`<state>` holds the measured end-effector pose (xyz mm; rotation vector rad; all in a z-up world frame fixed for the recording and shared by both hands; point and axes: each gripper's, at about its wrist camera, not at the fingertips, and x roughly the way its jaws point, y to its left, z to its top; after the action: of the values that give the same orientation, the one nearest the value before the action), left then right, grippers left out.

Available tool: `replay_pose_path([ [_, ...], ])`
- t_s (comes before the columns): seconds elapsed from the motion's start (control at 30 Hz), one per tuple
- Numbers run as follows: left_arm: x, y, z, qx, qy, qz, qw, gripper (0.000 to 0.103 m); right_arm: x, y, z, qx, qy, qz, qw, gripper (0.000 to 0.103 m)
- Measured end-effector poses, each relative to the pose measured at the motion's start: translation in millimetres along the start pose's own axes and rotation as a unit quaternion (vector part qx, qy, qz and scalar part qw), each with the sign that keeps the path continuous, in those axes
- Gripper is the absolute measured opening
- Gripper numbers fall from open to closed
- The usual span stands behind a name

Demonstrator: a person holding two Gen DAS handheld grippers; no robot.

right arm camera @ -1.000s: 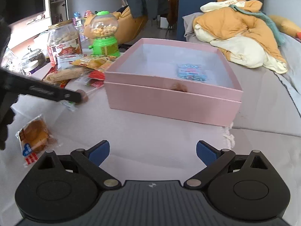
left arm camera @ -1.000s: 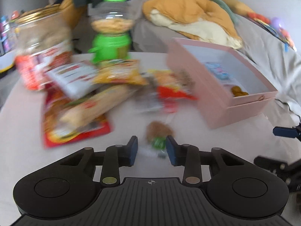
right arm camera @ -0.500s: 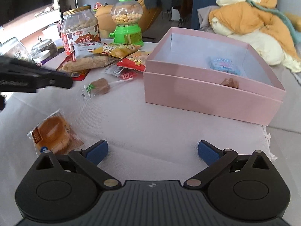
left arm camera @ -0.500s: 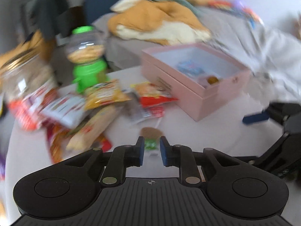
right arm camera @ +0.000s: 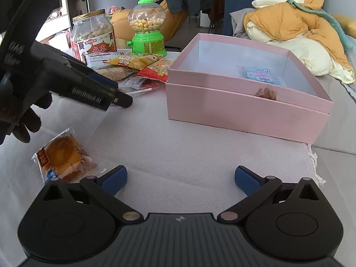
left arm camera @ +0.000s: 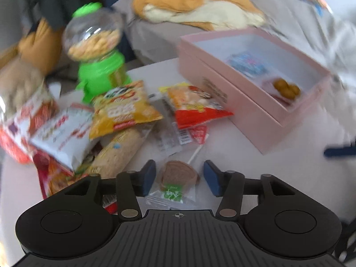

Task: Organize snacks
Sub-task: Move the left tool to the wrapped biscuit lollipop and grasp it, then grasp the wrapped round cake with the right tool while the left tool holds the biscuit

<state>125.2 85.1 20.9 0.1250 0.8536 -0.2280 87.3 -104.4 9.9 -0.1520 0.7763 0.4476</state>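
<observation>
table (right arm camera: 178,138), covered in pale grey cloth; near edge hidden behind both tools.
pink box (right arm camera: 244,109), open-topped, on the table's far right. inside: a blue-and-white sweet packet (right arm camera: 260,75) on the floor of the box, and a brown wrapped piece (right arm camera: 265,93) half hidden behind the near wall. left wrist view shows round golden pieces (left arm camera: 287,87) at the box's near corner, too blurred to name.
glass jar (right arm camera: 93,35), gold lid, red label, at the far left; mostly smeared in the left wrist view.
green candy dispenser (right arm camera: 146,31), clear globe of pale balls, just right of the jar.
snack pile (left arm camera: 106,124) in front of jar and dispenser: white bag, yellow bag (right arm camera: 135,61), red-and-yellow bag (left arm camera: 195,106), long beige pack, flat clear packets; they overlap and the lettering is unreadable.
left gripper (left arm camera: 179,175), held by a black-gloved hand (right arm camera: 24,120); fingers part-way open, straddling the lollipop without touching it. from the right wrist view its tips are side-on and hide the lollipop.
right gripper (right arm camera: 180,178), fingers spread wide, nothing between them, low over bare cloth.
wrapped bun (right arm camera: 62,155), clear packet, just beside the right gripper's left finger; its lower edge is cut off by it.
lollipop (left arm camera: 176,174), brown disc in clear wrapper with a green label, white stick pointing toward the pile, lying on the cloth between the left gripper's fingers.
</observation>
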Motion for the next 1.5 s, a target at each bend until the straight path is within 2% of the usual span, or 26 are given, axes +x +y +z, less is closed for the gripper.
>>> replay_pose_path([
  [0.13,-5.5,-2.2,-5.1,-0.003,0.001,-0.007,1.0,0.053,-0.1,1.4,-1.7,-0.001,-0.002,-0.002,1.0,0.103],
  [0.27,-24.1,-4.3,-24.5,-0.017,-0.008,-0.009,0.9998,0.048,0.1,0.0,-1.1,-0.004,0.002,0.002,1.0,0.103],
  [0.47,-68.0,13.8,-73.8,-0.101,-0.018,0.049,0.9935,0.046,-1.3,-3.2,-0.5,-0.023,0.008,0.018,1.0,0.103],
  [0.53,-84.4,22.1,-91.5,-0.132,-0.022,0.055,0.9894,0.046,-4.4,-4.7,1.7,-0.022,0.02,0.026,0.999,0.103],
  [0.57,-91.2,26.7,-99.8,-0.149,-0.025,0.057,0.9869,0.046,-6.9,-5.1,3.3,-0.015,0.026,0.034,0.999,0.103],
  [0.7,-108.1,37.4,-118.7,-0.199,-0.035,0.047,0.9783,0.047,-28.3,4.1,11.2,0.014,0.016,0.116,0.993,0.103],
  [0.83,-108.1,31.8,-117.9,-0.191,-0.034,0.055,0.9794,0.047,-25.1,46.9,15.9,-0.051,0.043,0.152,0.986,0.103],
  [0.9,-107.4,28.9,-118.0,-0.188,-0.033,0.059,0.9799,0.047,-17.6,62.8,15.4,-0.093,0.049,0.13,0.986,0.102],
  [1.0,-107.6,27.3,-119.5,-0.187,-0.037,0.061,0.9797,0.047,-8.3,64.0,18.3,-0.11,0.03,0.022,0.993,0.102],
  [1.07,-107.1,24.9,-121.2,-0.185,-0.04,0.065,0.9797,0.048,-4.7,59.8,20.5,-0.117,0.005,-0.079,0.99,0.101],
  [1.1,-106.9,24.5,-121.6,-0.184,-0.042,0.067,0.9798,0.048,-6.2,57.9,20.8,-0.12,-0.004,-0.104,0.987,0.101],
  [1.13,-106.9,23.5,-122.4,-0.183,-0.044,0.07,0.9797,0.048,-11.3,55.8,22.1,-0.114,-0.005,-0.099,0.989,0.101],
  [1.17,-106.7,22.8,-123.2,-0.182,-0.047,0.072,0.9795,0.048,-15.4,52.6,23.6,-0.101,-0.002,-0.073,0.992,0.101],
  [1.27,-107.2,20.3,-125.7,-0.181,-0.054,0.078,0.9789,0.048,-24.6,47.5,27.7,-0.046,0.01,0.043,0.998,0.101],
  [1.33,-107.6,19.2,-126.9,-0.178,-0.057,0.081,0.979,0.048,-21.7,53.7,30.3,-0.026,0.017,0.085,0.996,0.101],
  [1.5,-108.6,19.1,-128.4,-0.176,-0.057,0.079,0.9796,0.048,3.8,88.3,38.4,-0.063,0.016,0.072,0.995,0.101],
])
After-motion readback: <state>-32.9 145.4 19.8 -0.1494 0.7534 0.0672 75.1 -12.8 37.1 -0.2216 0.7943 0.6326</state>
